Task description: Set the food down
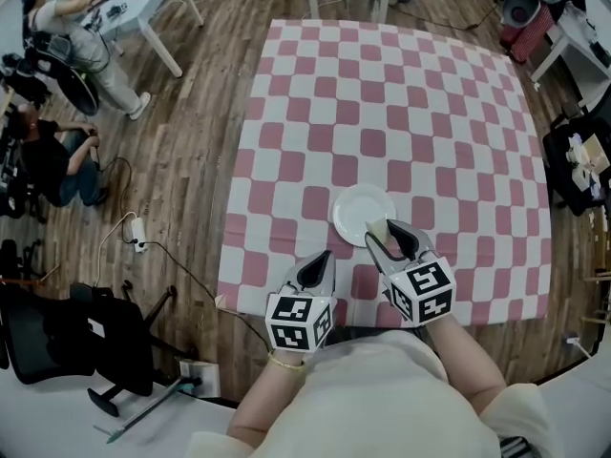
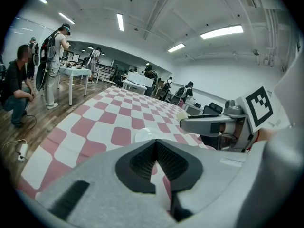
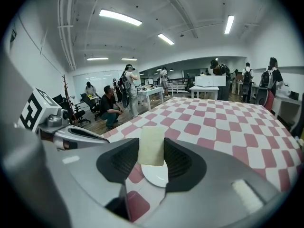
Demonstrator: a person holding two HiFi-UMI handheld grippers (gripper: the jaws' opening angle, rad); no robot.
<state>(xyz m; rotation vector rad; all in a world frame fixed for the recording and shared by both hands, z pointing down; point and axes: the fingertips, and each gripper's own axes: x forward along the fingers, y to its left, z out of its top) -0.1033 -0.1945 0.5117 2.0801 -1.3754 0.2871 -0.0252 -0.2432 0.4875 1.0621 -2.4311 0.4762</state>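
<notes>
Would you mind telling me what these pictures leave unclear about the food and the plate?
- The food: a plain pale block in the right gripper view and tiny in the head view, so its kind cannot be told.
- The plate: part of its rim is hidden by the right gripper in the head view, and by fingers and food in the right gripper view.
- Whether food touches plate: neither view shows.

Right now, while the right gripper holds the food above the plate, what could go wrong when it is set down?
1. The food hangs over the near part of the plate, close to its rim; released here, it may land half on the checked cloth.
2. The left gripper, shut and empty, does not steady the plate, so a nudge from the right gripper might shift it.
</notes>
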